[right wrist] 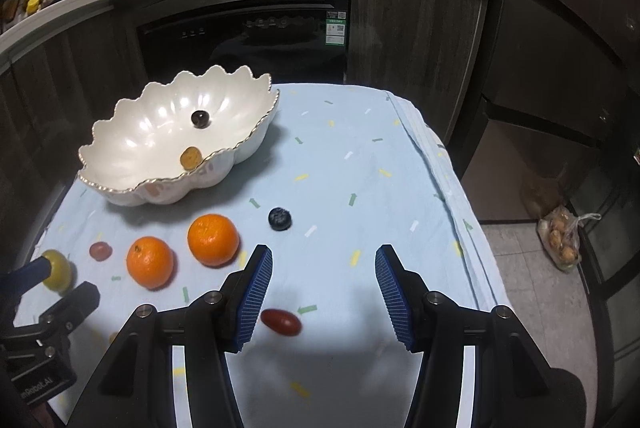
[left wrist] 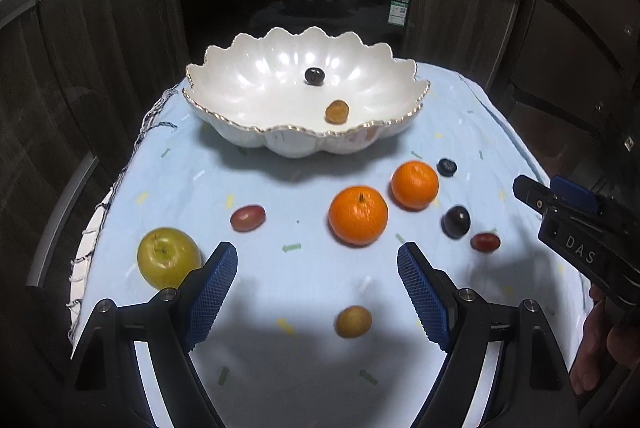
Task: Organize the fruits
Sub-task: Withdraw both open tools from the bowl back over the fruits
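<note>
Two small fruits already lie inside the white scalloped ceramic bowl with a gold-edged rim [left wrist: 256,132]: a dark round grape [left wrist: 314,76] toward its far side and a brownish-yellow wrinkled fruit [left wrist: 336,111] nearer the front wall. The rest sit on the pale blue cloth with confetti marks [left wrist: 280,268] in front of the bowl: two glossy orange mandarins [left wrist: 358,215] just beside each other, a blueberry [left wrist: 446,167] behind the right-hand one, a dark purple grape [left wrist: 456,221] and a red oval grape [left wrist: 485,242] close together to their right, a reddish grape [left wrist: 247,218] further left, a yellow-green apple [left wrist: 168,257] at the left edge of the cloth, and a small tan round fruit [left wrist: 353,321] nearest the camera. The left gripper [left wrist: 317,264] hangs above the cloth with its blue ribbed pads wide apart and nothing between them, the apple just outside its left finger. The right gripper [right wrist: 323,270] is likewise released and empty, the red oval grape lying on the cloth below, near its left finger. Behind the table stands a dark built-in oven [right wrist: 248,40] under a white countertop.
</note>
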A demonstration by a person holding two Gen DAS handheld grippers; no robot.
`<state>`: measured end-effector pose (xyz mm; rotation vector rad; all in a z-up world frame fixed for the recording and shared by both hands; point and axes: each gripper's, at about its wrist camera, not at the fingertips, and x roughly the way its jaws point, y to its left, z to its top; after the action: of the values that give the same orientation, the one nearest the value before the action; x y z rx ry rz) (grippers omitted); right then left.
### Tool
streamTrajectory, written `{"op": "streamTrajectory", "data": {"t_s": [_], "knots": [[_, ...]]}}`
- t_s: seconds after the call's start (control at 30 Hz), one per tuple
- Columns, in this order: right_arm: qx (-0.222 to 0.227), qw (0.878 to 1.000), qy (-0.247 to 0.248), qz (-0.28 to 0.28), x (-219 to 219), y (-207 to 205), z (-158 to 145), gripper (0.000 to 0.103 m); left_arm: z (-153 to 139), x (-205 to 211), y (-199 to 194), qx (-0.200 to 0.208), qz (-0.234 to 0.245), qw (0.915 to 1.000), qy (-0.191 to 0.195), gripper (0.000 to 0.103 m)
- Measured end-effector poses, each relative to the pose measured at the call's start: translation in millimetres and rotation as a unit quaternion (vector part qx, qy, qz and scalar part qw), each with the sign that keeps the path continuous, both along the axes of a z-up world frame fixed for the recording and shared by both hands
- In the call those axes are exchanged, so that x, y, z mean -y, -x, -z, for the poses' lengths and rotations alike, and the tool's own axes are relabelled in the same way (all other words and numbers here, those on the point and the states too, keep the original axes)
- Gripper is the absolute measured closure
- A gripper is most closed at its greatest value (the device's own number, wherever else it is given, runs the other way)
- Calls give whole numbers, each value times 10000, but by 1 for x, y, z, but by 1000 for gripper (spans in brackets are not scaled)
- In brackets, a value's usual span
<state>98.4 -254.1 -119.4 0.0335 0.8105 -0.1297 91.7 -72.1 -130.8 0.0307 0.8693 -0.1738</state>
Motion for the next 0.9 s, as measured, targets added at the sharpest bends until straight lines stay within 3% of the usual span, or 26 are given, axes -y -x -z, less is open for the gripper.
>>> {"op": "streamTrajectory", "data": {"t_s": [0.6,0.9], "knots": [[-107,9994,-58,-319,-13,12,27,48,35,8,26,-102,226,9997,-84,21],[-200,9992,-17,-357,-14,11,33,48,37,15,32,118,431,9987,-244,33]]}}
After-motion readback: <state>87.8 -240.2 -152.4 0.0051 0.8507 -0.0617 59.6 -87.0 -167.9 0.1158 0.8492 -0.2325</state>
